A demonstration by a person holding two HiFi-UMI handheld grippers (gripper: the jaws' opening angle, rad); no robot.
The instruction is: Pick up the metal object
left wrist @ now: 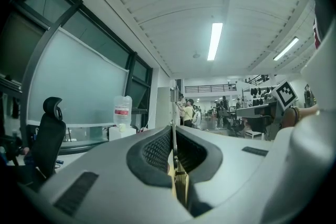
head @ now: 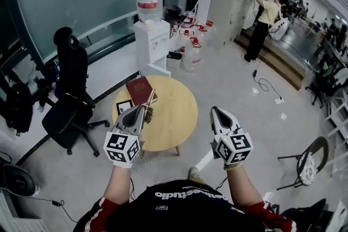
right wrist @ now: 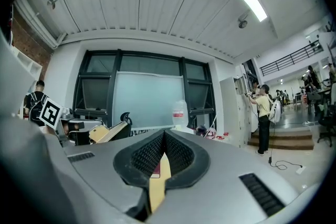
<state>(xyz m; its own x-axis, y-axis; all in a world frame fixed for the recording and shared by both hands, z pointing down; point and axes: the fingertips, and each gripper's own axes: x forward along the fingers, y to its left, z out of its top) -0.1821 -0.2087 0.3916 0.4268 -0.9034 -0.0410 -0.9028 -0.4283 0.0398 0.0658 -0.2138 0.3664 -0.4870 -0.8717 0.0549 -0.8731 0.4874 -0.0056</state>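
My left gripper [head: 143, 108] is raised over the left part of the round wooden table [head: 176, 117] and is shut on a thin metal object [head: 150, 98]. The object sticks up past the fingertips toward a red book [head: 139, 89]. In the left gripper view the metal strip [left wrist: 173, 136] stands upright, pinched between the dark ribbed pads [left wrist: 157, 150] of the left gripper [left wrist: 174, 128]. My right gripper [head: 215, 111] hovers off the table's right edge, shut and holding nothing. In the right gripper view the right gripper [right wrist: 164, 135] shows its tips meeting.
A small dark frame [head: 124, 106] lies beside the book. Behind the table stands a white water dispenser [head: 150, 35] with spare bottles [head: 191, 54] beside it. A black office chair [head: 69, 98] is at the left and a folding chair [head: 306, 161] at the right. A person [head: 262, 22] stands far back.
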